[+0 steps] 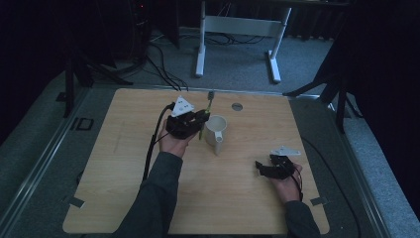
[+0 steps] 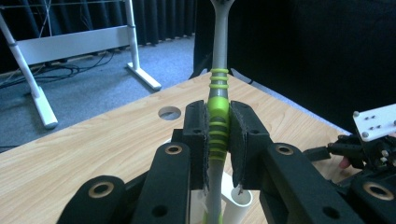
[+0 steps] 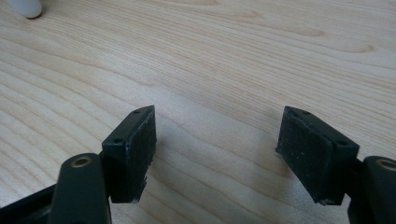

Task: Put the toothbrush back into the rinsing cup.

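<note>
While the toothbrush (image 2: 218, 119) stands pinched at its green ribbed grip between the pads of the left hand-held gripper (image 2: 218, 140), we judge the step is lowering it into the white mug (image 1: 216, 130) just beside, near the worktop's (image 1: 124, 198) far edge; we should keep it upright. Our right hand-held gripper (image 3: 217, 144) rests spread and empty near the right edge.

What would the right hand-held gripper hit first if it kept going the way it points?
Probably just the table. The right hand-held gripper has its jaws open with bare wood between and ahead of them. The mug sits farther off, seemingly to one side, though depth is hard to judge.
</note>
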A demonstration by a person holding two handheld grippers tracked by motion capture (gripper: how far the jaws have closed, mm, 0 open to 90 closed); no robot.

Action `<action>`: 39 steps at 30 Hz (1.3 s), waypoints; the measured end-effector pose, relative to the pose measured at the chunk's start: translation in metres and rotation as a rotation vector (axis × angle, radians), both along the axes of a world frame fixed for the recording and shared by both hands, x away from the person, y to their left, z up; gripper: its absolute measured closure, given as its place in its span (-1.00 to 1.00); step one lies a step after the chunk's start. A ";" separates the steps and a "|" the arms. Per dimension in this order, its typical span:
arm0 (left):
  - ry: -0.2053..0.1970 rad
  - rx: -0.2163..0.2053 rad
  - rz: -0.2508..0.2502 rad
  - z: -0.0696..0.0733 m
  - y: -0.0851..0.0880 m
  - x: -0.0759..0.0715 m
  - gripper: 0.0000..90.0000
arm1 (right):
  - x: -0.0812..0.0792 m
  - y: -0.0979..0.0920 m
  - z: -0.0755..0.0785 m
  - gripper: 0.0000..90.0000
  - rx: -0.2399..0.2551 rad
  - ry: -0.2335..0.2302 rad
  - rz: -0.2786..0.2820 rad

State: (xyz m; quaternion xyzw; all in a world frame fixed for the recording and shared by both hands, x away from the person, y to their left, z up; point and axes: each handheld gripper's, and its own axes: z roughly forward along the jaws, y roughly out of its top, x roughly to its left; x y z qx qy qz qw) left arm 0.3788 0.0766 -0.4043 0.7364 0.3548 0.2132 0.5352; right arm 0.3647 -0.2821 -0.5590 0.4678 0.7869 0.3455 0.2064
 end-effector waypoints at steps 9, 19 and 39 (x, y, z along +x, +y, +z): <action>-0.010 -0.009 -0.012 0.000 -0.003 0.002 0.73 | 0.000 0.000 0.000 -0.38 0.000 0.000 0.000; -0.038 -0.032 -0.023 0.004 -0.009 0.001 0.73 | 0.000 0.000 0.000 -0.38 -0.002 0.001 0.000; -0.054 -0.045 -0.058 0.003 -0.021 0.002 0.73 | 0.000 0.000 0.000 -0.38 -0.003 0.001 -0.001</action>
